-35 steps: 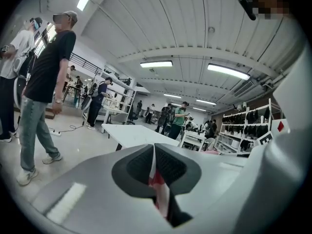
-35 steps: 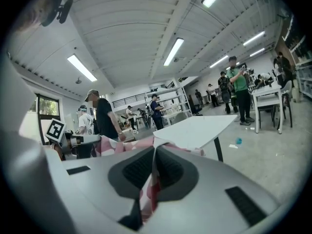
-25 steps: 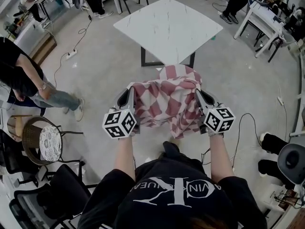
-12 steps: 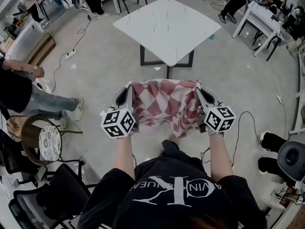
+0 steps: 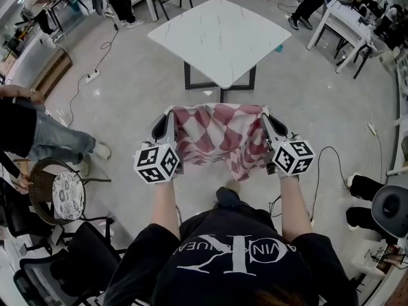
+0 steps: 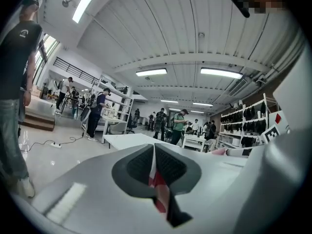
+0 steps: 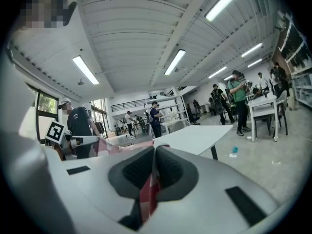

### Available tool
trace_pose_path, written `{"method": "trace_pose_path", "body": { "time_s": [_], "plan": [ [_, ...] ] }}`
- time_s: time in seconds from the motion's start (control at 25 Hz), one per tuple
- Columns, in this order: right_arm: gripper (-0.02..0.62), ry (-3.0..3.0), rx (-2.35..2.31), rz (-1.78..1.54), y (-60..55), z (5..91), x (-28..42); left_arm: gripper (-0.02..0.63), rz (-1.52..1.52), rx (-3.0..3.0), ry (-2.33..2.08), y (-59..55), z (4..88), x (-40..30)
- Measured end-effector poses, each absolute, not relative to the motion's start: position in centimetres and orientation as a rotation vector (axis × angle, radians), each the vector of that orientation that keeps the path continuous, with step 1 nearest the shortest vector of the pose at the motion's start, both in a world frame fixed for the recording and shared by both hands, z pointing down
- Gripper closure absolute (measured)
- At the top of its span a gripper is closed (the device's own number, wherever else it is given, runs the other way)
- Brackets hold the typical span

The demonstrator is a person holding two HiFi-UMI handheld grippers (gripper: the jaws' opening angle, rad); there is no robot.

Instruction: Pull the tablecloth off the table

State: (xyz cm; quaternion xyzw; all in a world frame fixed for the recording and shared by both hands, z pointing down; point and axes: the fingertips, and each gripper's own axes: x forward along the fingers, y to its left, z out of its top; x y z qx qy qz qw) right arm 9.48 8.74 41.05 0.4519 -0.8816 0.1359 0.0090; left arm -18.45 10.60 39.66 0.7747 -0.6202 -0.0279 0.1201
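The red and white checked tablecloth (image 5: 220,139) hangs in the air between my two grippers, clear of the white marble-look table (image 5: 220,37), whose top is bare. My left gripper (image 5: 171,115) is shut on the cloth's left corner, and my right gripper (image 5: 264,115) is shut on its right corner. In the left gripper view a strip of red and white tablecloth (image 6: 157,186) is pinched between the closed jaws of the left gripper (image 6: 154,150). The right gripper view shows the same: tablecloth (image 7: 148,191) nipped in the right gripper (image 7: 155,152), with the table (image 7: 195,136) beyond.
A person (image 5: 29,129) stands at the left beside a round wicker chair (image 5: 57,190). A black office chair (image 5: 70,263) is at lower left. Cables (image 5: 328,164) run over the grey floor at right. More tables and people stand at the back.
The cloth has come fully off the table's edge and now hangs stretched between the grippers, which have drawn slightly back from the table. The person at left has shifted.
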Motion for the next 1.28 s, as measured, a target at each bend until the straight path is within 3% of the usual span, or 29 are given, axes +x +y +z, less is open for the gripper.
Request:
{"method": "trace_pose_path", "body": {
  "time_s": [0.72,1.28],
  "plan": [
    [0.574,-2.794,1.498,0.137,7.5,35.0,10.8,0.592,-0.125,2.408,-1.972,9.9,34.0,-17.8],
    [0.574,-2.782,1.514,0.082,8.0,34.3,10.6,0.592,-0.125,2.380,-1.983,10.4,34.7,-18.4]
  ]
}}
